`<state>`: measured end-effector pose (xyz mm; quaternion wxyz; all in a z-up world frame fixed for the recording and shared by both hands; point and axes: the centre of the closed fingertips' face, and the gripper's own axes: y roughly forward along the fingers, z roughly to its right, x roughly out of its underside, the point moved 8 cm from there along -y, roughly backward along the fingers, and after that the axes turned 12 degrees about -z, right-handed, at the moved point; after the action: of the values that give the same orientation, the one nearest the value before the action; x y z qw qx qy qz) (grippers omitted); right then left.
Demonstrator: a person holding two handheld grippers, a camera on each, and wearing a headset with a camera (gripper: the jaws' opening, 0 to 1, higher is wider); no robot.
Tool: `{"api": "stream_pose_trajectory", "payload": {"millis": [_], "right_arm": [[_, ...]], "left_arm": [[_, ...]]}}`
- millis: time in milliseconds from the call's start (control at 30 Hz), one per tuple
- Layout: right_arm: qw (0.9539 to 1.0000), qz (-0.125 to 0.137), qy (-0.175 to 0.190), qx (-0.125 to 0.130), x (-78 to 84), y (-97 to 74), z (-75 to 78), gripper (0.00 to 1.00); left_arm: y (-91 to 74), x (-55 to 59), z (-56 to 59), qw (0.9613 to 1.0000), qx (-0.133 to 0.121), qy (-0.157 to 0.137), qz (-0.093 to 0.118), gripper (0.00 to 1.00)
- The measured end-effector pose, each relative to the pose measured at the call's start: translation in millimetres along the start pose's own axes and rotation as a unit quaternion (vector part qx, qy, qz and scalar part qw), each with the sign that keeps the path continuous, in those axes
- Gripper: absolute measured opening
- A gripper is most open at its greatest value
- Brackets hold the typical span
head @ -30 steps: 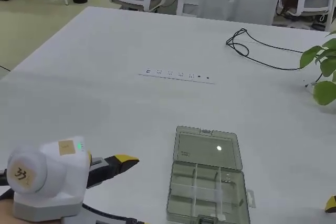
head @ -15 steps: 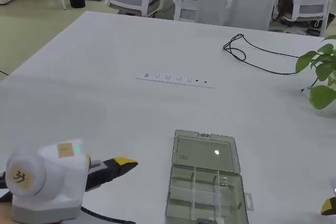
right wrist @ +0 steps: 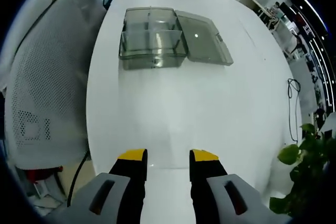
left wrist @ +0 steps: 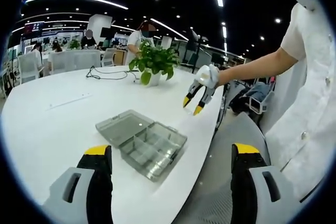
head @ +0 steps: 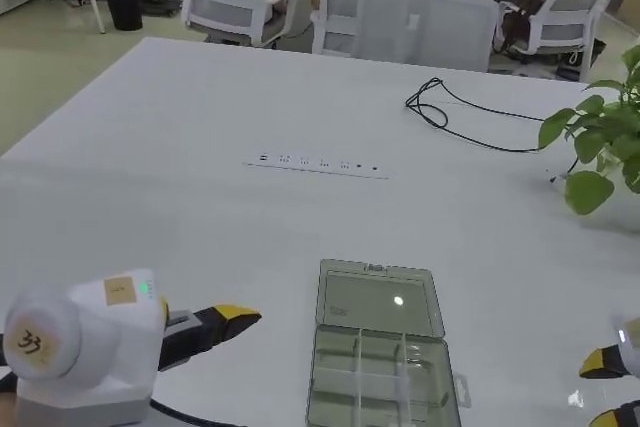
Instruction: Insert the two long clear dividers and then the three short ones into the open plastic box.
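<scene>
Jaws of the left gripper (left wrist: 171,150) stand wide apart with nothing between them, and the right gripper (right wrist: 167,155) has its jaws parted by a narrower gap, also empty; both hang well back from the work. The plastic box (right wrist: 152,60) lies on the white table (head: 200,227) close to the person's edge, its lid (head: 378,299) folded flat away from them, and clear dividers (head: 357,352) appear to cross its inside into compartments. Farther out lie a power strip (head: 315,164), a black cable (head: 450,117) and a potted plant (head: 590,147). A light box so near the edge could probably slide off if a jaw pushed a divider sideways instead of straight down. Its near end is cut off in the head view, and clear plastic on clear plastic leaves the divider count and their seating uncertain.
</scene>
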<state>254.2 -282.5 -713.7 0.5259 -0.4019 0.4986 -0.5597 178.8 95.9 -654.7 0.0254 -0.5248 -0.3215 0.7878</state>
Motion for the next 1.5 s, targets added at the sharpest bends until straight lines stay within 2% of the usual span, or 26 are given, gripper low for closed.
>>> {"api": "stream_pose_trajectory", "payload": {"millis": [233,567,700,767,900,1033,1200,1233,1300,1433,1500], "right_arm": [[0.9985,0.043,0.016,0.029,-30.3,-32.5,-5.9,0.32],[0.9925,0.098,0.024,0.069,-81.8,-78.5,-18.6,0.32],[0.9909,0.109,0.015,0.078,-97.8,-89.9,-27.7,0.32],[0.9901,0.115,0.011,0.080,-105.3,-94.8,-33.1,0.32],[0.9885,0.127,0.009,0.082,-119.2,-103.7,-44.1,0.32],[0.9869,0.136,0.009,0.086,-133.5,-110.4,-56.0,0.32],[0.9860,0.131,-0.001,0.103,-146.1,-113.2,-67.3,0.32],[0.9857,0.129,-0.003,0.108,-148.7,-114.0,-69.6,0.32],[0.9854,0.127,-0.005,0.113,-151.7,-114.8,-72.2,0.32],[0.9844,0.126,-0.005,0.122,-157.9,-117.9,-77.5,0.33],[0.9837,0.123,-0.011,0.131,-160.5,-119.2,-79.8,0.33]], "left_arm": [[2.3,-7.2,0.7,0.9999,0.007,0.005,0.005,0.96],[6.2,-24.8,1.7,0.9996,0.019,-0.010,0.020,0.93],[7.7,-31.8,4.0,0.9988,0.029,-0.023,0.033,0.92],[9.1,-34.3,4.3,0.9980,0.035,-0.042,0.032,0.89],[10.4,-41.7,6.2,0.9966,0.042,-0.052,0.048,0.87],[12.8,-48.6,9.7,0.9951,0.051,-0.066,0.053,0.84],[16.1,-57.2,15.3,0.9906,0.072,-0.096,0.065,0.76],[16.6,-59.4,16.7,0.9899,0.075,-0.095,0.074,0.75],[18.2,-61.9,18.6,0.9886,0.081,-0.102,0.076,0.72],[24.3,-64.6,23.9,0.9825,0.102,-0.137,0.074,0.62],[26.9,-66.6,28.5,0.9793,0.118,-0.142,0.082,0.57]]}}
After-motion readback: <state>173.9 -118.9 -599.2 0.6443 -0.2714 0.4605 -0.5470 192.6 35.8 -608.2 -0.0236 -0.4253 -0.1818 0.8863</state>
